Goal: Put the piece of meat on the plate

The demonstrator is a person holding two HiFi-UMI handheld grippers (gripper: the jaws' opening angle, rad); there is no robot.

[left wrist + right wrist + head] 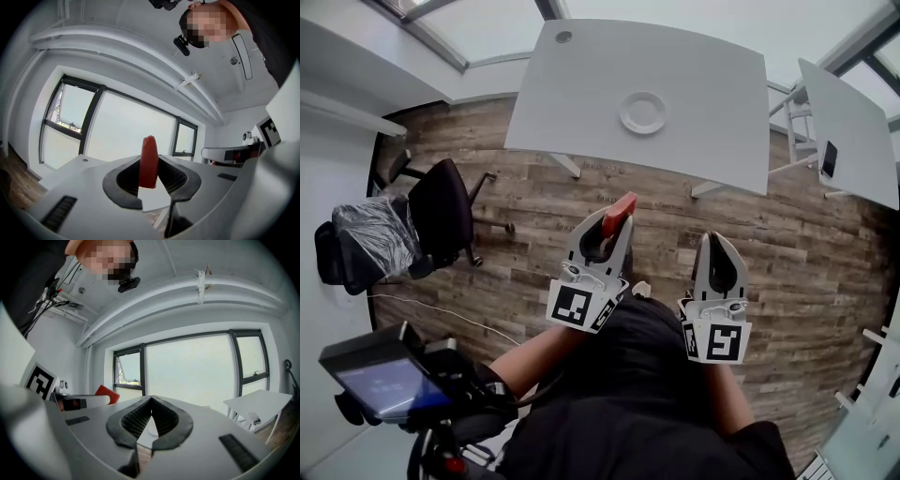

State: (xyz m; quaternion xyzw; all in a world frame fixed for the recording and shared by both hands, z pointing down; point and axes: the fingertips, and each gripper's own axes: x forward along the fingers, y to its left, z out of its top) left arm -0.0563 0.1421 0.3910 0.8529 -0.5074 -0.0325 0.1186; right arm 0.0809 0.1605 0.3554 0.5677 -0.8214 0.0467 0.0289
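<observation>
The left tongs [615, 225] are closed to a narrow gap on the red piece of meat [149, 161], which stands upright between the two pads with its top edge poking above them. The right tongs [151, 403] are drawn together with their tips meeting and nothing between them. Both are held over the wooden floor [787, 253] in front of the person, short of the white tabletop [581, 94], where the plate [643, 112] sits bare, well apart from the meat.
</observation>
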